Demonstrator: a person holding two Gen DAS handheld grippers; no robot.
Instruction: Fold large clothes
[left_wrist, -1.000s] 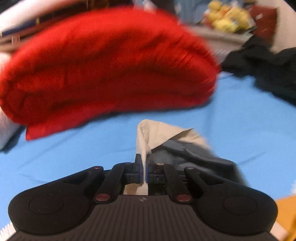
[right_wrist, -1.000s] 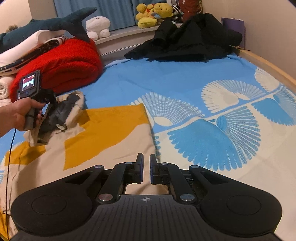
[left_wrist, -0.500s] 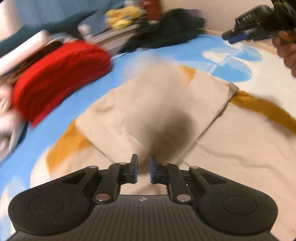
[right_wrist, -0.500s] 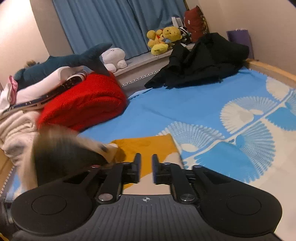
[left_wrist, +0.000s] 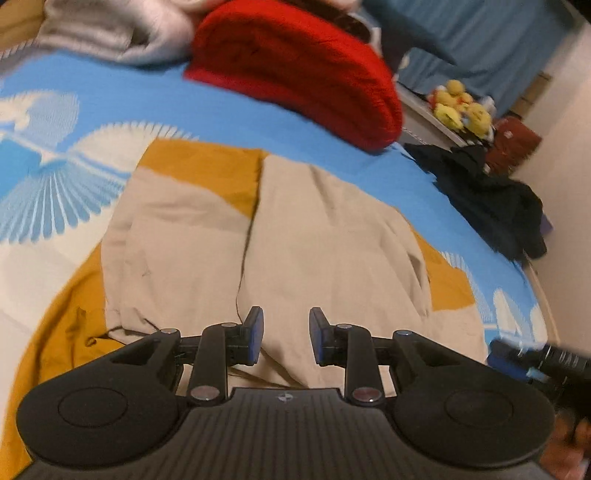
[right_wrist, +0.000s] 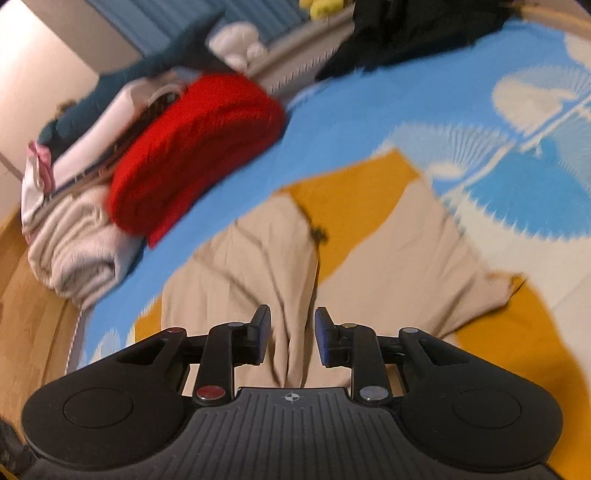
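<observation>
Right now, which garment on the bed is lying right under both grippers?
The beige garment, spread flat on the bedspread under both open grippers. The red folded knit and the black clothes heap lie farther away.

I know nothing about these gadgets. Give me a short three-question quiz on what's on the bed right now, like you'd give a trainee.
1. True or false: the left gripper is clamped on the beige garment.
2. Which colour is the folded bundle beyond the beige garment? A) green B) red C) purple
3. Fill in: the dark clothes lie heaped on the ____ bedspread.

Key:
1. False. Its jaws have just been opening and nothing is between them; the same goes for the right gripper.
2. B.
3. Blue.
</observation>
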